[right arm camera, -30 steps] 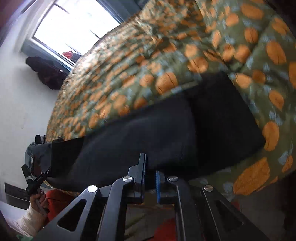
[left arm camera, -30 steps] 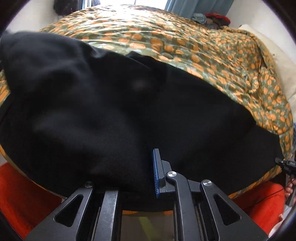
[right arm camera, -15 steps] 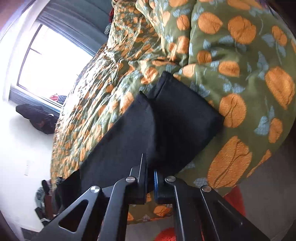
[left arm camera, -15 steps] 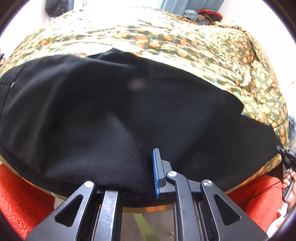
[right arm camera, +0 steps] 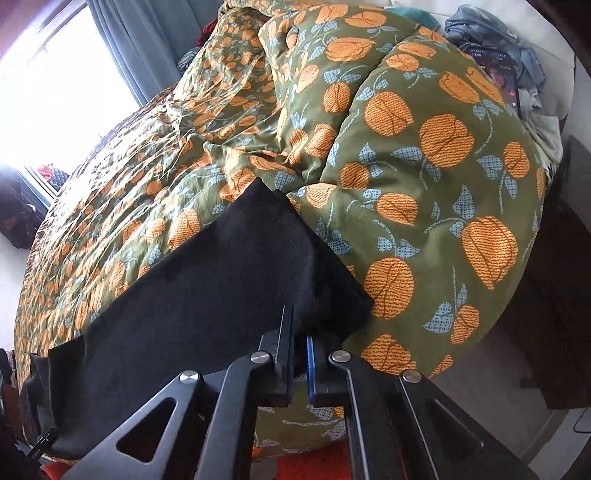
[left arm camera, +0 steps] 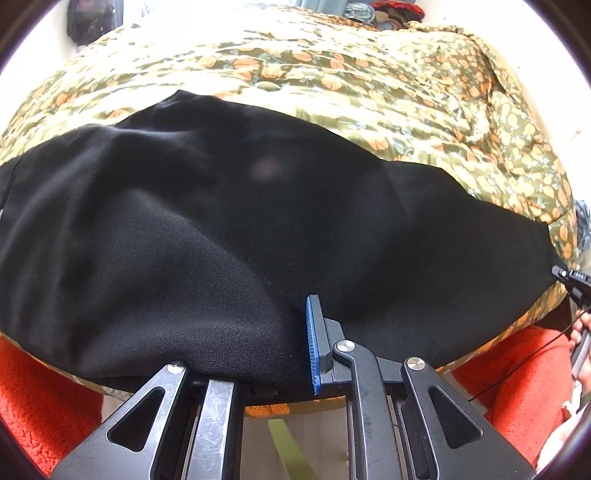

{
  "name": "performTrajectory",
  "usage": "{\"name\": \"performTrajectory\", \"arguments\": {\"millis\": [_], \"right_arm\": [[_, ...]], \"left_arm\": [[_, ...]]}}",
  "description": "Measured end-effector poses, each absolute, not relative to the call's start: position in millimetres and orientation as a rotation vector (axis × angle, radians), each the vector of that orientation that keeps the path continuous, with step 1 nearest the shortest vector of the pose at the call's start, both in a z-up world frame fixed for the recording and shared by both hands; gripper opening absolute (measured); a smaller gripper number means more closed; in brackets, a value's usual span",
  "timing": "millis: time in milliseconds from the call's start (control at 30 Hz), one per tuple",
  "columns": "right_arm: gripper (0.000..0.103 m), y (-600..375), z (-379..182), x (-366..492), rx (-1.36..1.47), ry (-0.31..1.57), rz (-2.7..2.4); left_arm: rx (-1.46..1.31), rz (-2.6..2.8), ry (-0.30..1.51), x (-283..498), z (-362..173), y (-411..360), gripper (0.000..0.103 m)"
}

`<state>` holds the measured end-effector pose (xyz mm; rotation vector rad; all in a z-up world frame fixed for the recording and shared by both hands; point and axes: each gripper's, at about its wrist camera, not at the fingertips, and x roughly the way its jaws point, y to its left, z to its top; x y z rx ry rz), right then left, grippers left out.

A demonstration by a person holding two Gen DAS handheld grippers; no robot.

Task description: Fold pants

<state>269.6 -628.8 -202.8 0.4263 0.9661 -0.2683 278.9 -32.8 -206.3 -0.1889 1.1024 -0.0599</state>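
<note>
Both grippers pinch the pants (left arm camera: 229,236) at the bed's near edge.
Left gripper (left arm camera: 258,354) grips bunched cloth; right gripper (right arm camera: 300,339) nips the hem; pants lie across the quilt (right arm camera: 424,155).

A green duvet (right arm camera: 424,192) printed with orange fruit and pale blue leaves covers the bed — rumpled into deep folds toward its far end. Beside the bed's near edge lies an orange-red shaggy rug (left arm camera: 40,410), showing on both sides in the left wrist view. A bright window (right arm camera: 48,85) with grey-blue curtains (right arm camera: 122,48) stands beyond the bed. A heap of clothes (right arm camera: 495,40) — blue-grey and dark pieces — sits at the bed's far corner. A dark bundle (left arm camera: 88,22) rests against the white wall. Bare wooden floor (left arm camera: 317,443) shows below the bed's edge.
</note>
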Motion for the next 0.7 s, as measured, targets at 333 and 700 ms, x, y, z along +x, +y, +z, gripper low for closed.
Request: {"name": "performTrajectory", "arguments": {"millis": [333,700], "right_arm": [[0.005,-624,-207,274,0.404,0.998,-0.289],[0.068,-635,-171,225,0.394,0.733,-0.474]], "left_arm": [[-0.164,-0.047,1.121,281,-213,-35,0.015],[-0.062,-0.074,1.207,223,-183,-28,0.075]]}}
